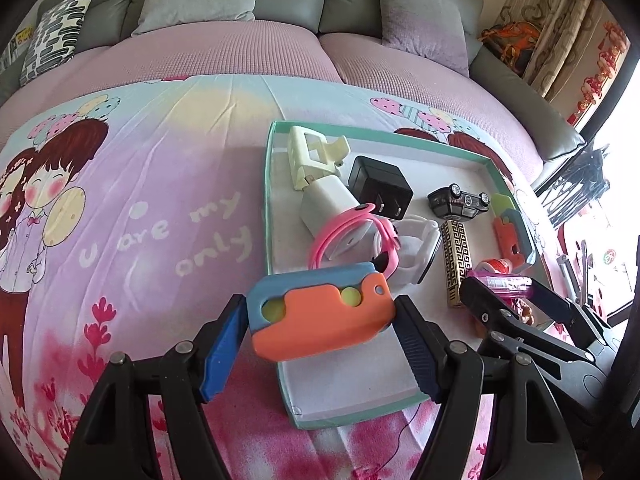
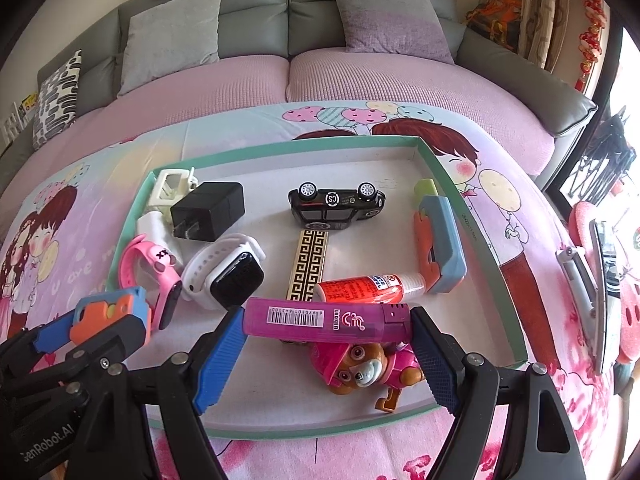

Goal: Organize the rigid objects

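Observation:
My left gripper (image 1: 320,320) is shut on an orange and blue plastic toy (image 1: 320,312) and holds it over the near left part of the green-rimmed tray (image 1: 267,184). It also shows in the right wrist view (image 2: 108,312). My right gripper (image 2: 328,324) is shut on a pink lighter (image 2: 326,322) held crosswise over the tray's near part (image 2: 472,216). The tray holds a black charger (image 2: 210,210), a white charger (image 1: 328,208), a pink watch (image 2: 150,276), a white watch (image 2: 228,270), a black toy car (image 2: 336,204), a gold patterned bar (image 2: 308,264), a red glue bottle (image 2: 364,288), a second orange and blue toy (image 2: 440,244) and a pink puppy figure (image 2: 360,364).
The tray lies on a cartoon-print sheet (image 1: 140,220) over a pink-covered sofa bed. Grey cushions (image 2: 172,36) line the back. A cream clip (image 1: 312,152) sits in the tray's far left corner. A metal object (image 2: 588,280) lies on a pink mat at the right.

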